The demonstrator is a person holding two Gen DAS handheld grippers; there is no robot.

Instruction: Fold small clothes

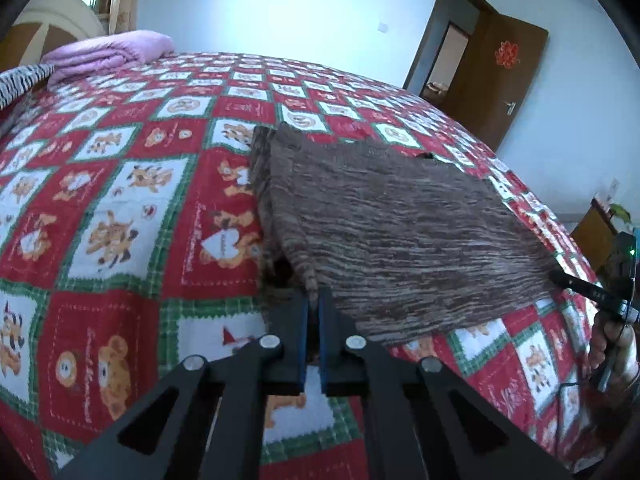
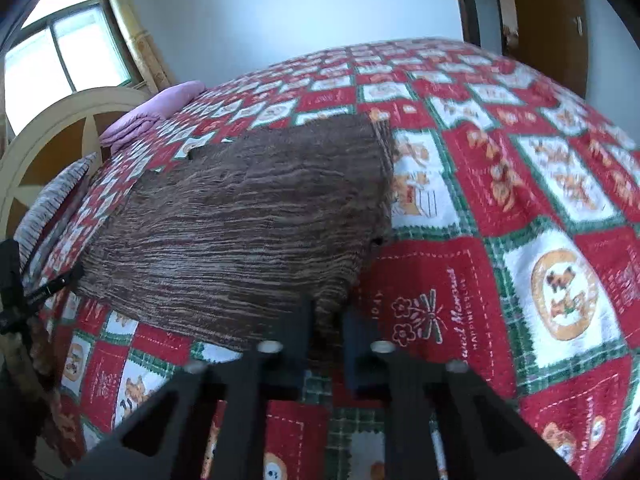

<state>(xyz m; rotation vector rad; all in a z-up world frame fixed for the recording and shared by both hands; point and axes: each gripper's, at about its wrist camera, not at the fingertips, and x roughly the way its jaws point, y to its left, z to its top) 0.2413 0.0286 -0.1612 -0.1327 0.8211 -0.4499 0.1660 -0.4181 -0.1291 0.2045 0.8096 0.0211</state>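
A brown striped knit garment (image 1: 392, 224) lies on the bed, its near edge lifted. It also shows in the right wrist view (image 2: 240, 224). My left gripper (image 1: 314, 300) is shut on the garment's near left corner. My right gripper (image 2: 328, 316) is shut on its near right corner. The right gripper's finger shows at the far right of the left wrist view (image 1: 580, 286), touching the garment's edge. The left gripper shows at the left edge of the right wrist view (image 2: 52, 286).
The bed carries a red, white and green patchwork quilt (image 1: 120, 208) with bear prints. A folded purple blanket (image 1: 108, 54) and a striped pillow (image 1: 20, 80) lie at the headboard end. A brown door (image 1: 492, 72) stands open beyond the bed.
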